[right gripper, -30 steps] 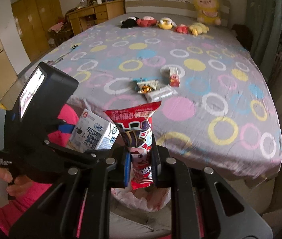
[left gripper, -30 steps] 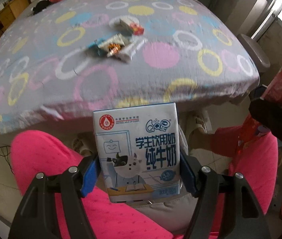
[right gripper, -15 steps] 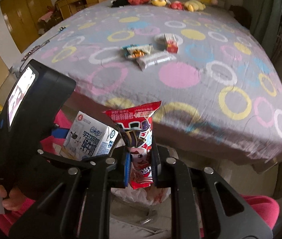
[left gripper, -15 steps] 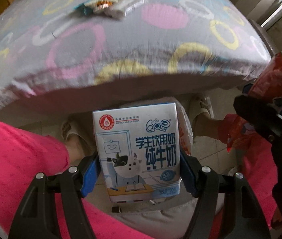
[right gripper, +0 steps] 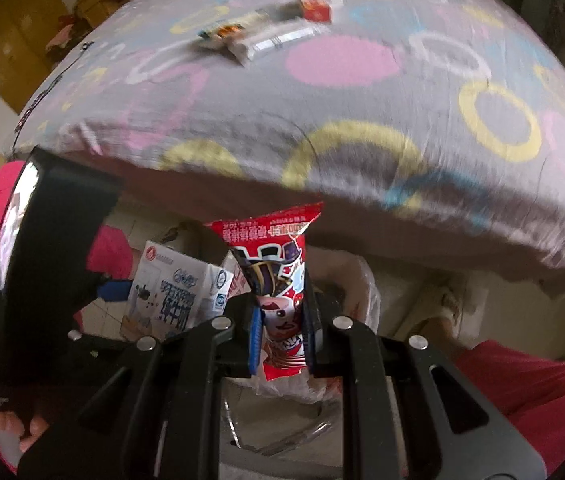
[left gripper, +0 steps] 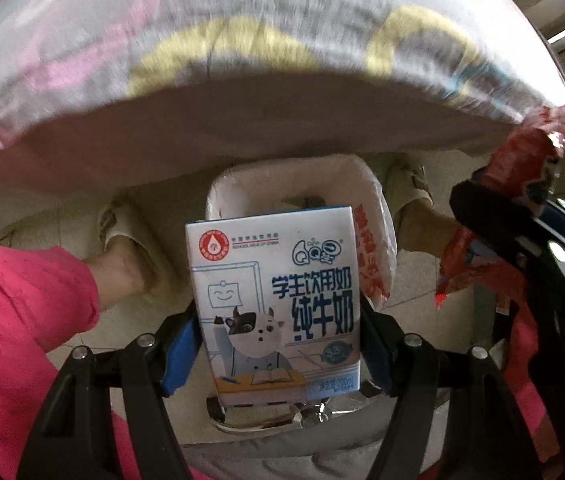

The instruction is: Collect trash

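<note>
Now the left tool (left gripper: 278, 344) points straight down and squeezes a milk carton (left gripper: 274, 300) between its two blue pads. The carton is white and blue, with a cartoon cow on the front. It stands upright in the grip. Right below it is a trash bin (left gripper: 366, 184) lined with a white plastic bag. The carton is above the open bin, not inside it.

The right tool (right gripper: 282, 332) is clenched tight on a red snack wrapper (right gripper: 278, 276). The wrapper sticks up from between the pads, and its crinkled top edge is the highest part. In the right wrist view the white bag of the bin (right gripper: 358, 276) shows just behind and under the wrapper. In the left wrist view the same red wrapper (left gripper: 522, 164) shows at the right edge, held by the black arms of the other tool.

The two tools are close, side by side, both over the bin.

The person wears bright pink trousers (left gripper: 22, 312) and pale slippers (left gripper: 122, 220), one foot on each side of the bin.

Behind the bin is the bed (right gripper: 362, 128), with a grey sheet covered in pink, yellow, blue and white rings. More trash lies on the bed, well apart from the tools: a few wrappers (right gripper: 242, 36) in a small heap and a little red box (right gripper: 314, 6) beside them.
</note>
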Demonstrator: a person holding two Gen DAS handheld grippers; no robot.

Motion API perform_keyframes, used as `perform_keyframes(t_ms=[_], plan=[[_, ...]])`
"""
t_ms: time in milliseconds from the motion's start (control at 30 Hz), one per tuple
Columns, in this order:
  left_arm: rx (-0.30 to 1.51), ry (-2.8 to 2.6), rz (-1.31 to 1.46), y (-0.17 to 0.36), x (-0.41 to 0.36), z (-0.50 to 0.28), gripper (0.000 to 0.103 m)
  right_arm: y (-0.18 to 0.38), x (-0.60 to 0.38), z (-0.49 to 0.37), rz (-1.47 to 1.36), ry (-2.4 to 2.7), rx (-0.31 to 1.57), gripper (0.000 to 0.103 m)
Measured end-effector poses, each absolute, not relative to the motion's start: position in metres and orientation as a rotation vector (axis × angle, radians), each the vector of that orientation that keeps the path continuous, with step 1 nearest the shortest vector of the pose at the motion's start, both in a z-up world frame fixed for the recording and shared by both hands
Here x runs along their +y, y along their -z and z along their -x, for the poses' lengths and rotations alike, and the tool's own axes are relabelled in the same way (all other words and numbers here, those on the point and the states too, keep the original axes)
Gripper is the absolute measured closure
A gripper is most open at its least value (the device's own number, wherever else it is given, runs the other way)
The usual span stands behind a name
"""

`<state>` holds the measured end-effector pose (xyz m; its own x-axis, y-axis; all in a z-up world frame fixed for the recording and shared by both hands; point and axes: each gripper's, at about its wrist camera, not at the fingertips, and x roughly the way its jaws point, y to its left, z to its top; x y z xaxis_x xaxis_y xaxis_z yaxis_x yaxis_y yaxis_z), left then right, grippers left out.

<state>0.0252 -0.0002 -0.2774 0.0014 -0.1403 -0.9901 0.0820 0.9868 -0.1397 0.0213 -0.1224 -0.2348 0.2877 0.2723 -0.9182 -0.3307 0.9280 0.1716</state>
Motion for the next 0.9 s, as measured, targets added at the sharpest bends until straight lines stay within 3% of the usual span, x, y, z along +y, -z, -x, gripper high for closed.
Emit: perform_keyframes(t_ms=[900], plan=[[1.794, 0.168, 0.144, 0.357, -0.005, -0.035, 0.035, 0.335, -0.130, -0.054, -0.066, -0.309, 1.448, 0.086]])
